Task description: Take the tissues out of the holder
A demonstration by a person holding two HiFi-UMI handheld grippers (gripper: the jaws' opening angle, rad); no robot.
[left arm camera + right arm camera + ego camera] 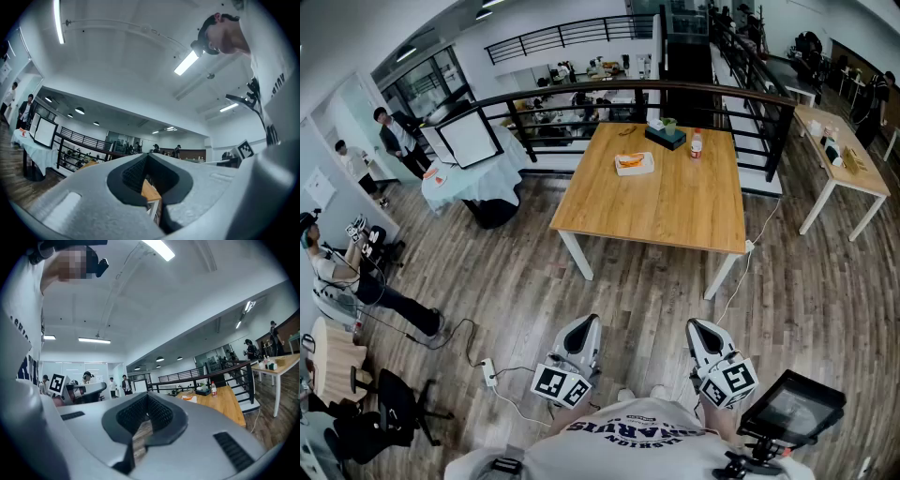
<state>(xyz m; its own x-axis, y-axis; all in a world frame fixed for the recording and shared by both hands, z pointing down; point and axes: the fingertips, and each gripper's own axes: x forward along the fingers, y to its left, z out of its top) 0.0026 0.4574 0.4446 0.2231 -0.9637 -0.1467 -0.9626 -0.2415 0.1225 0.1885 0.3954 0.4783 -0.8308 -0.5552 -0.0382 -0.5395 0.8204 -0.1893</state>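
Note:
The tissue holder (665, 137) is a dark box with a pale tissue standing out of its top, at the far edge of the wooden table (675, 202). The right gripper view shows the holder (203, 391) small and far off. Both grippers are held close to the person's body, well short of the table. My left gripper (584, 323) points toward the table with its jaws together and nothing between them (146, 157). My right gripper (698, 326) is beside it, jaw tips also meeting, empty (147, 396).
On the table are a small bottle (696, 143) and a white tray (635, 164) holding something orange. A dark railing (609, 94) runs behind it. A second table (839, 155) stands right, a monitor (789, 408) near my right hand, cables (492, 375) on the floor, people at the left.

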